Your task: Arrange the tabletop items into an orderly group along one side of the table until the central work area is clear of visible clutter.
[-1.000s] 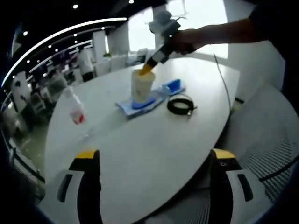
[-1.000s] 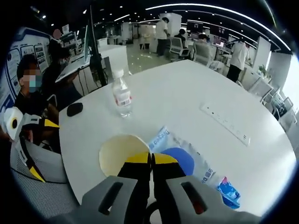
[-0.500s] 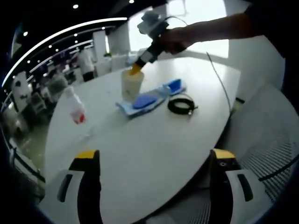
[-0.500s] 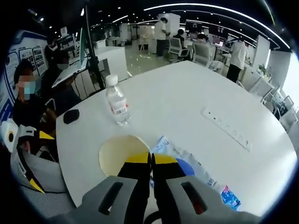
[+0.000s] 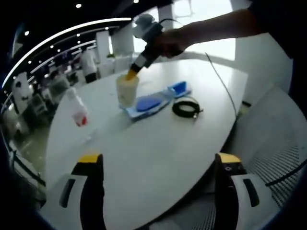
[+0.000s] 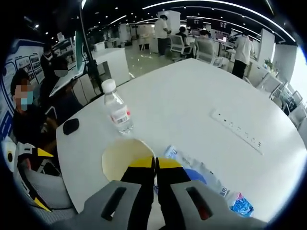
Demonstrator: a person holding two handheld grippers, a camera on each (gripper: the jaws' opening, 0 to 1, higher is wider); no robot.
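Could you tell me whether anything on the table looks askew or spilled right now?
Nothing is spilled. The cup hangs tilted, pinched at its rim by the right gripper, above the blue packet. The bottle stands upright.

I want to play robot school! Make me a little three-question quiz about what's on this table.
1. True or false: the right gripper is shut on the paper cup.
2. What lies coiled beside the blue packet? A) black cable B) spoon C) book
3. Fill in: the water bottle stands ____ on the white table.

Key: 1 true; 2 A; 3 upright.
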